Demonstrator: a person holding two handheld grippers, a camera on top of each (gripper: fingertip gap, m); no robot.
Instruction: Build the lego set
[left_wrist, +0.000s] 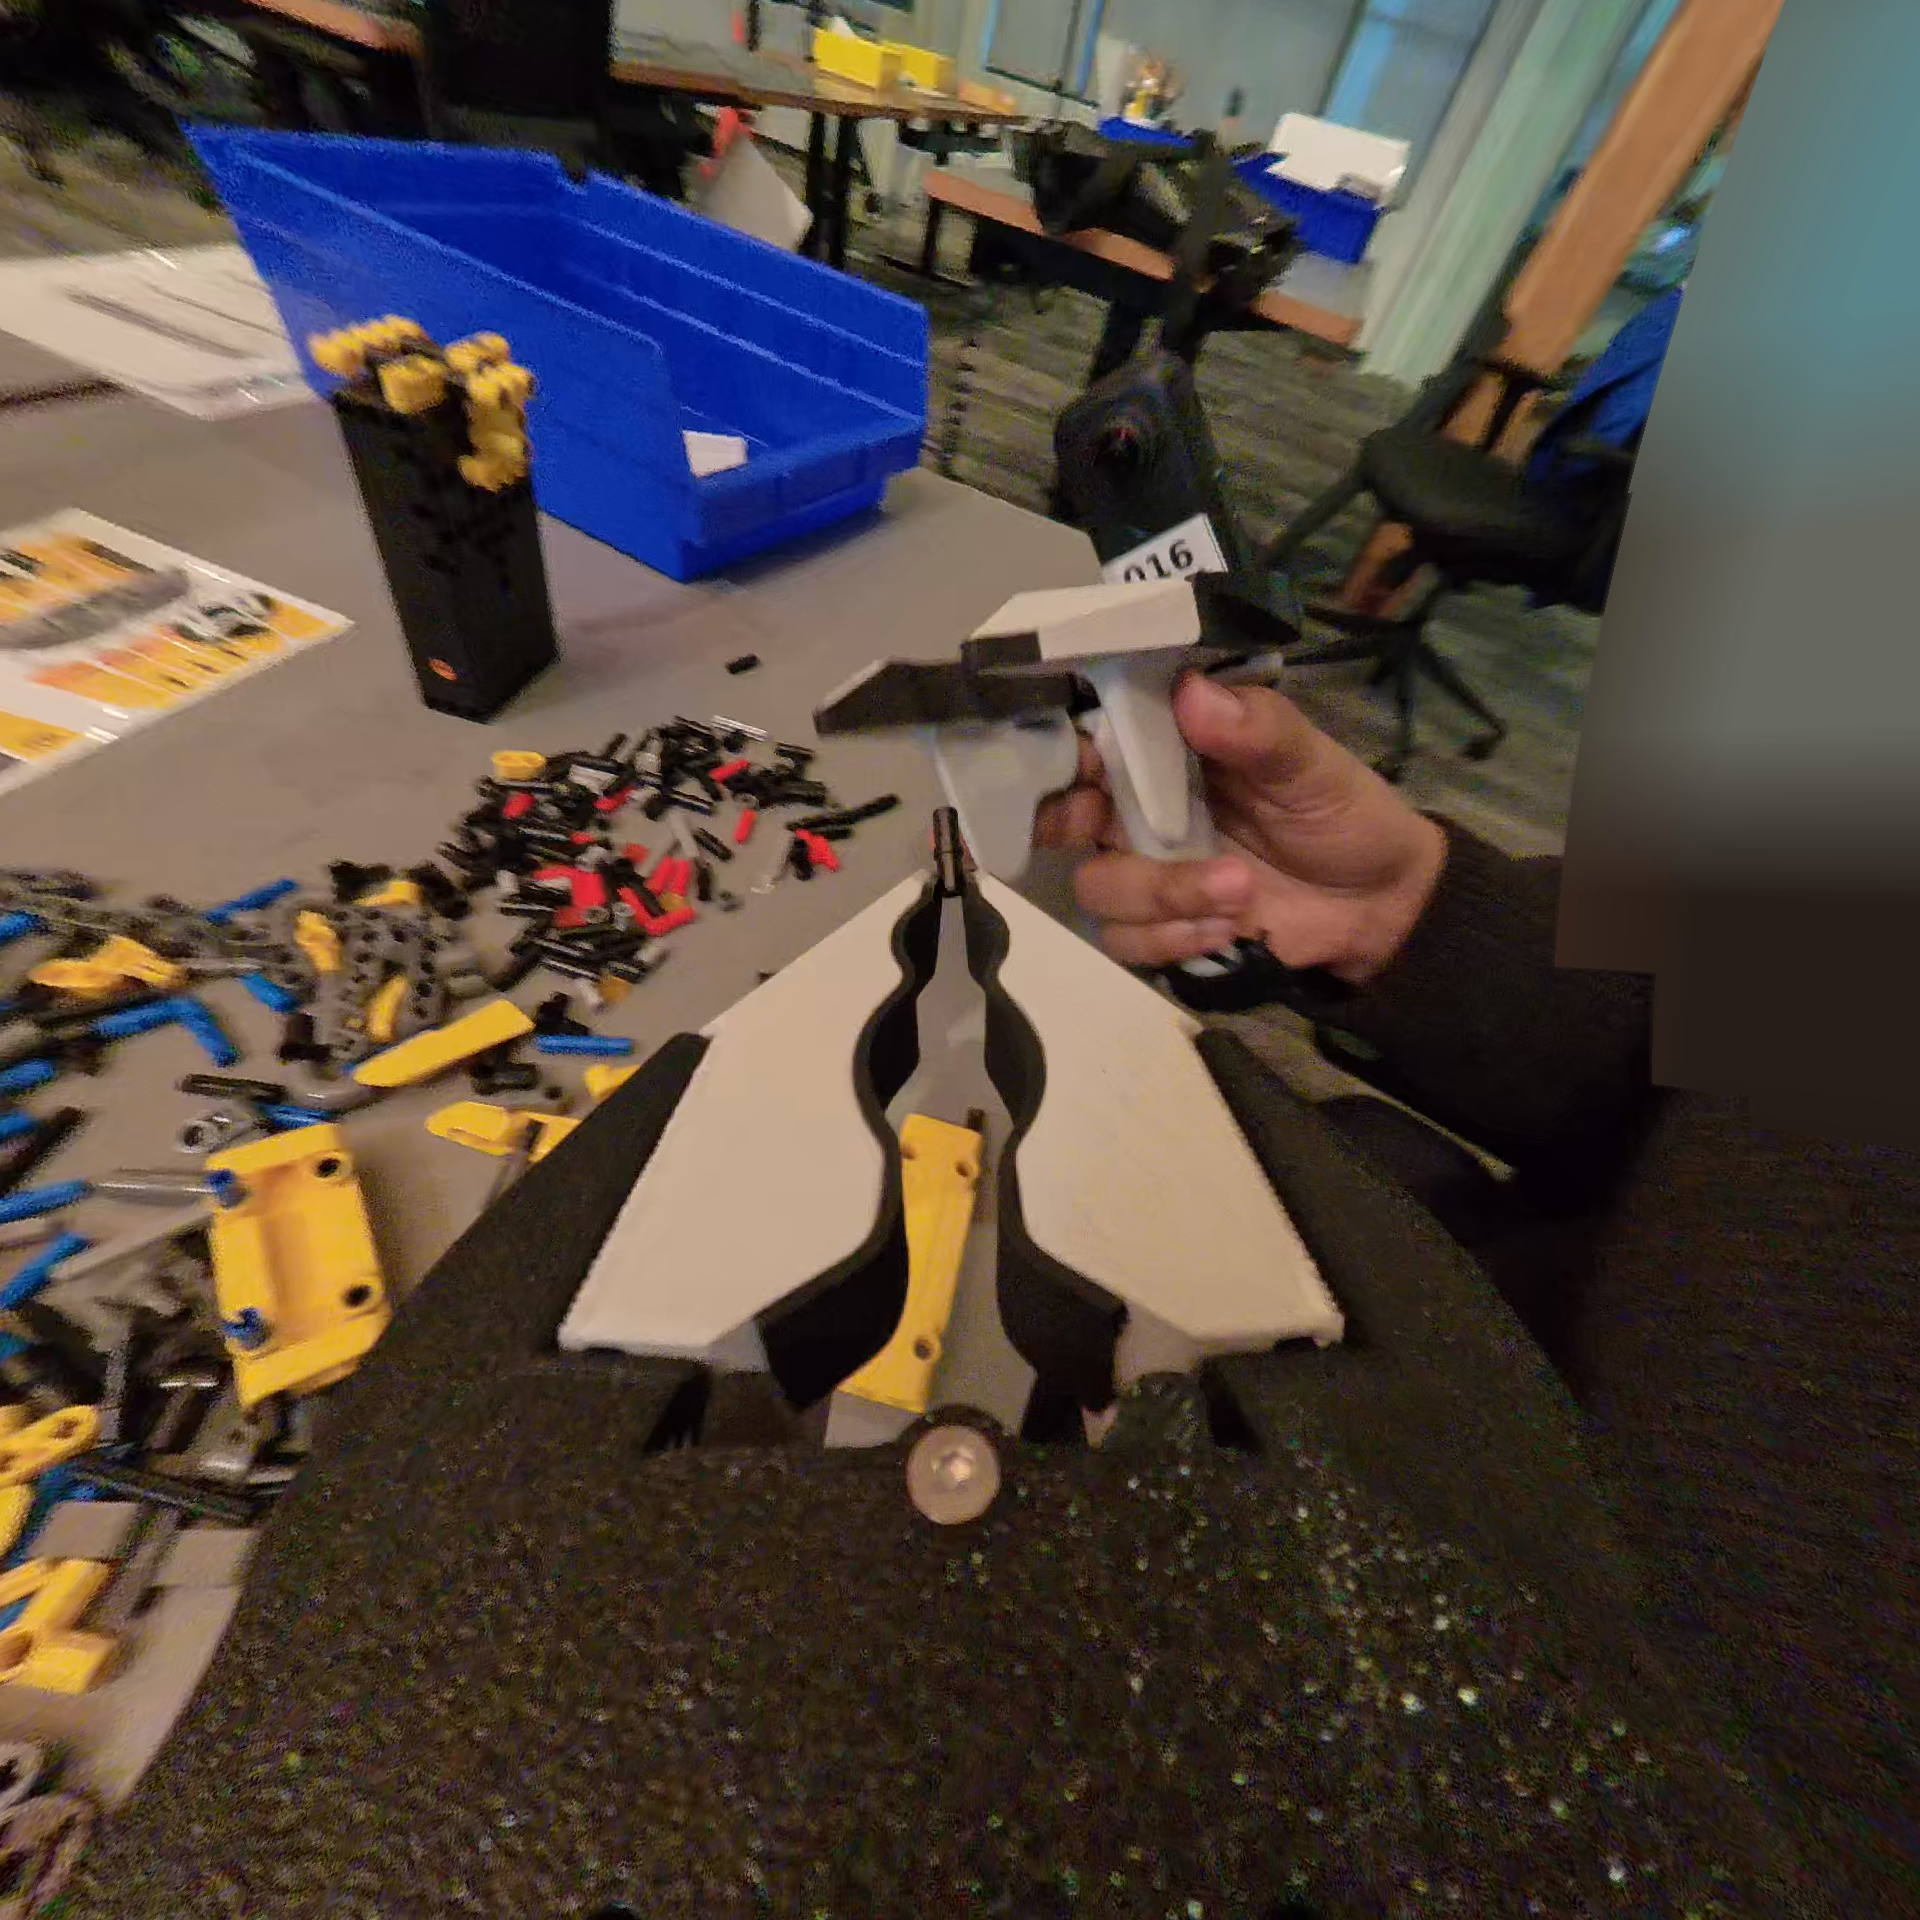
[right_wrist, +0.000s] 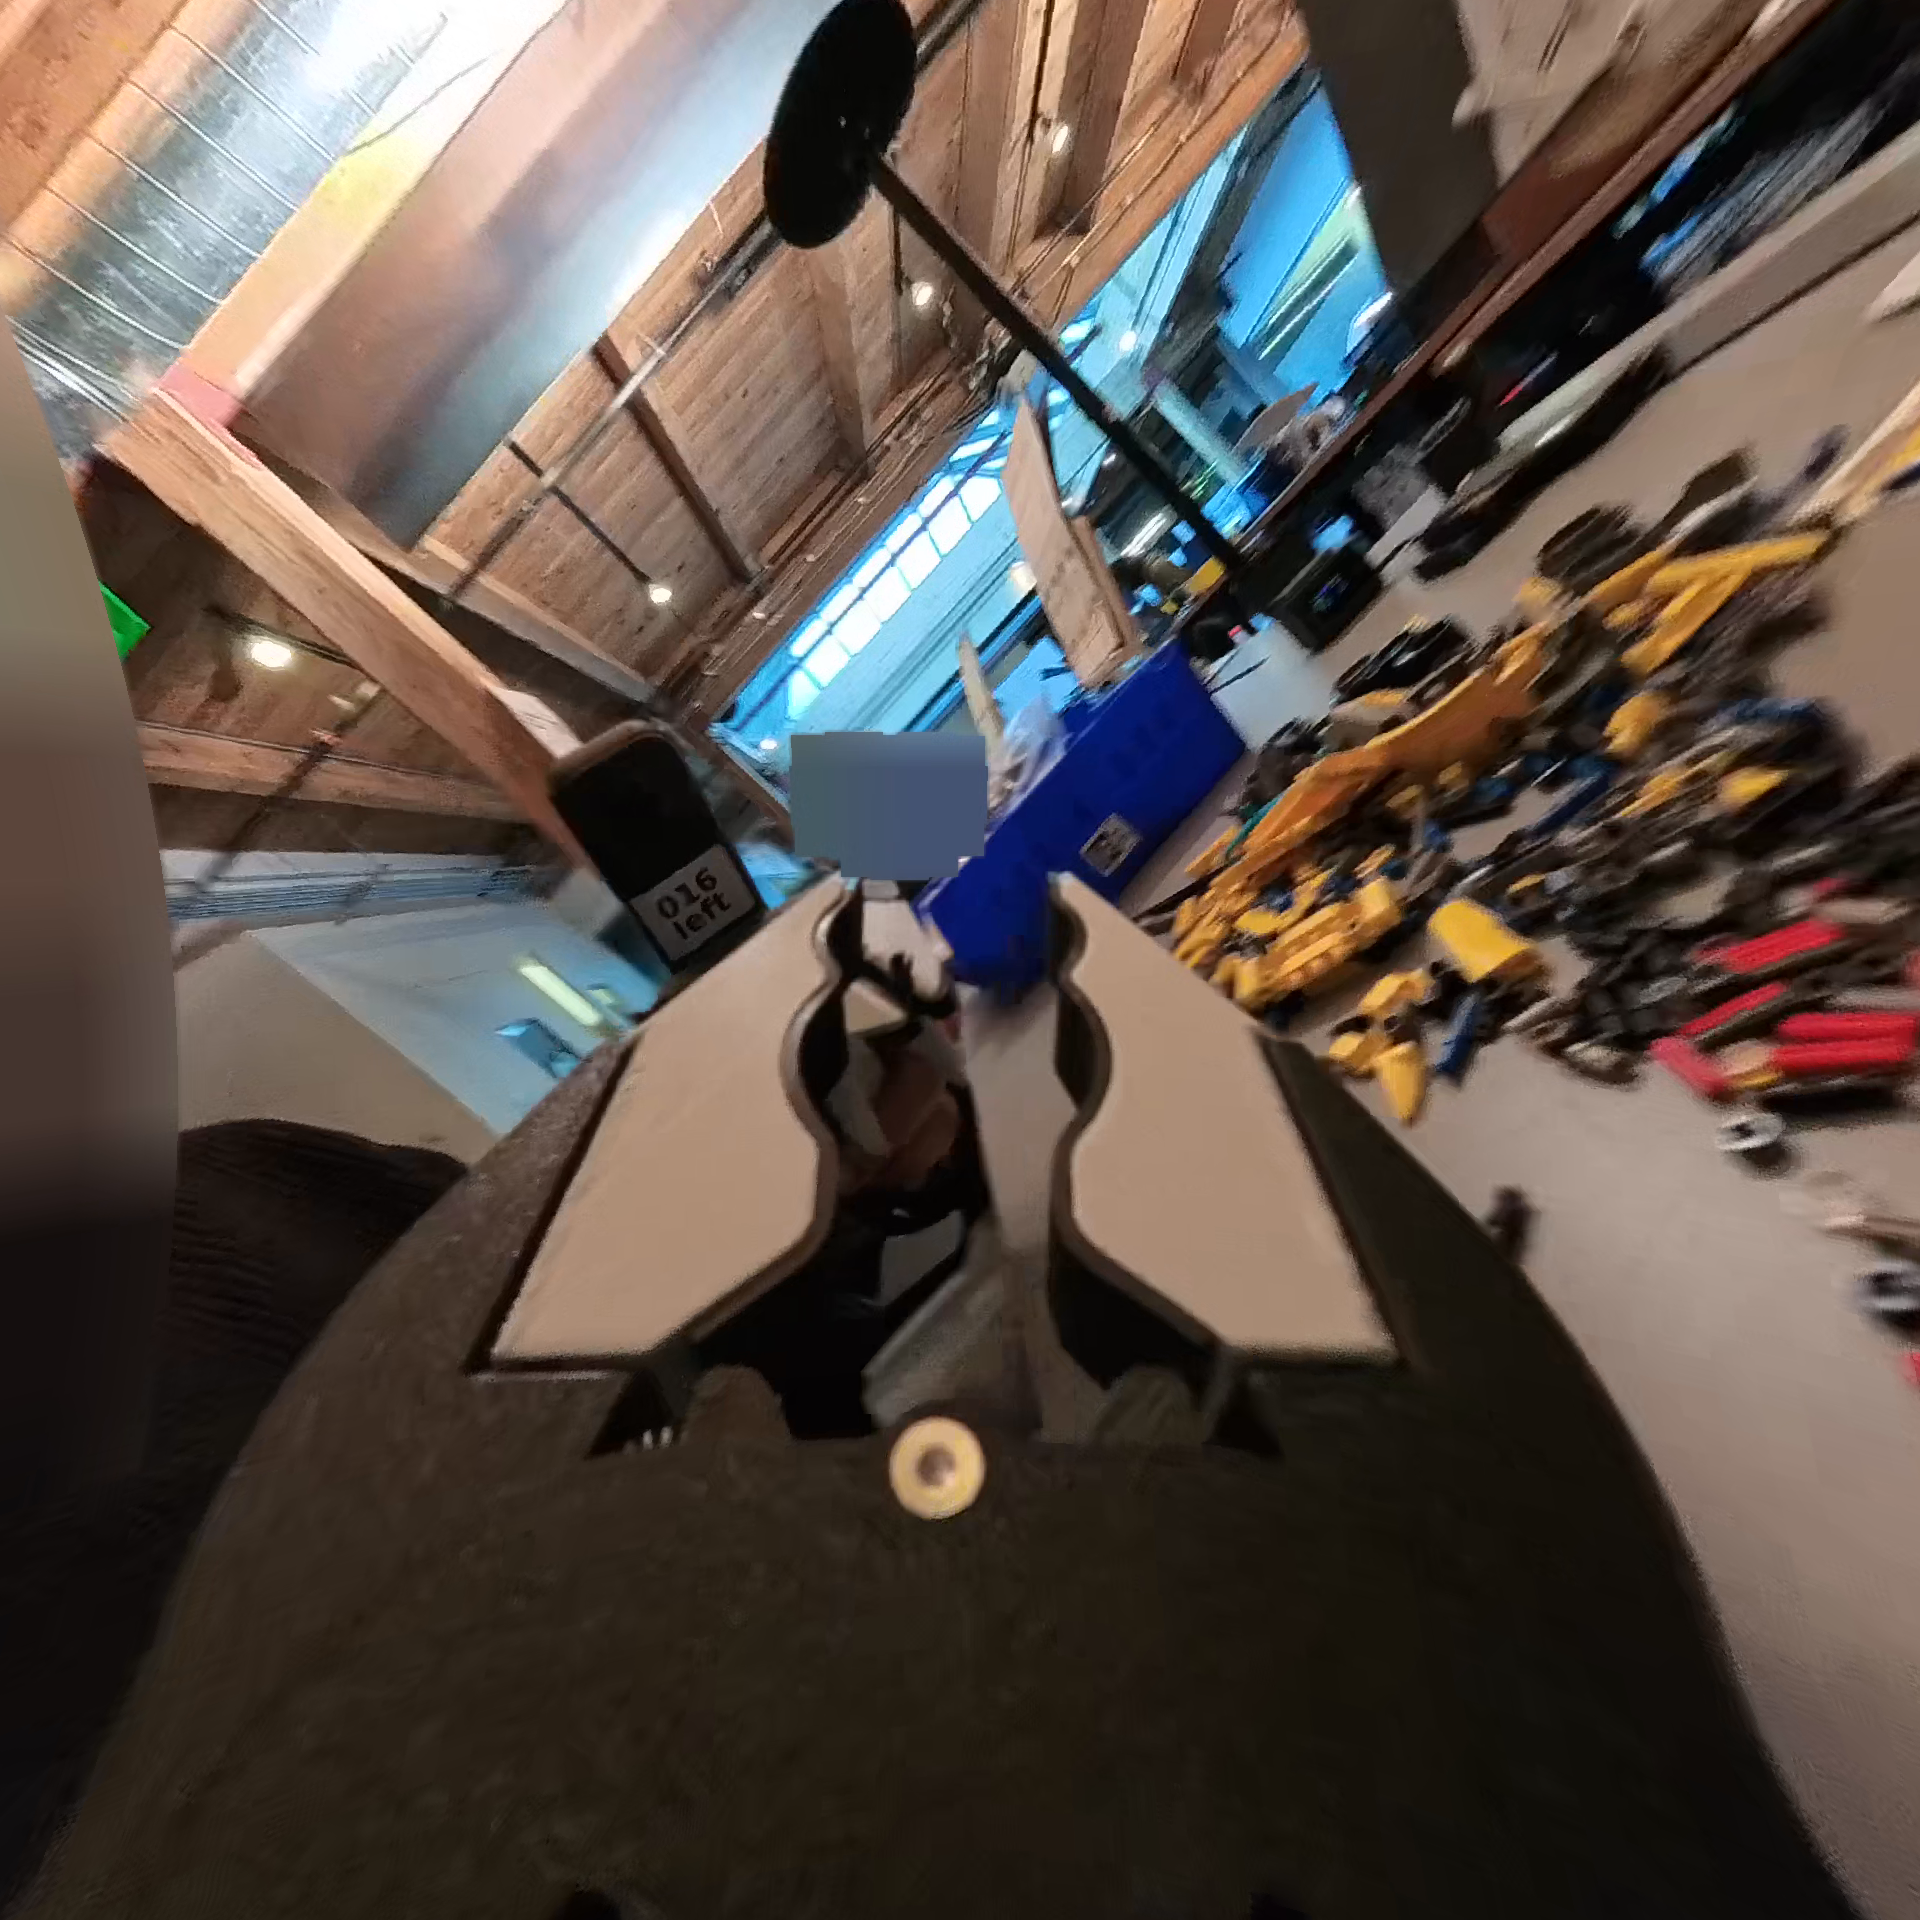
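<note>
Your left tongs (left_wrist: 948, 883) are clenched on a small black pin (left_wrist: 944, 840), pinched right at the tips in the middle of the frame, lifted above the desk (left_wrist: 675, 644). That grip is shallow, so I'd keep the squeeze steady and the wrist level or the pin will probably twist out. Your right tongs (right_wrist: 951, 914) are released, nothing between them, tilted up toward the ceiling; from the left view they sit at centre right in your hand (left_wrist: 1268, 831), just beside the pin.

Containers: the blue bin (left_wrist: 623, 343) at upper centre holds only a small white scrap. The black box (left_wrist: 457, 551) at upper left is stuffed with yellow-and-black parts. The loose parts pile (left_wrist: 644, 842) lies left of centre.
</note>
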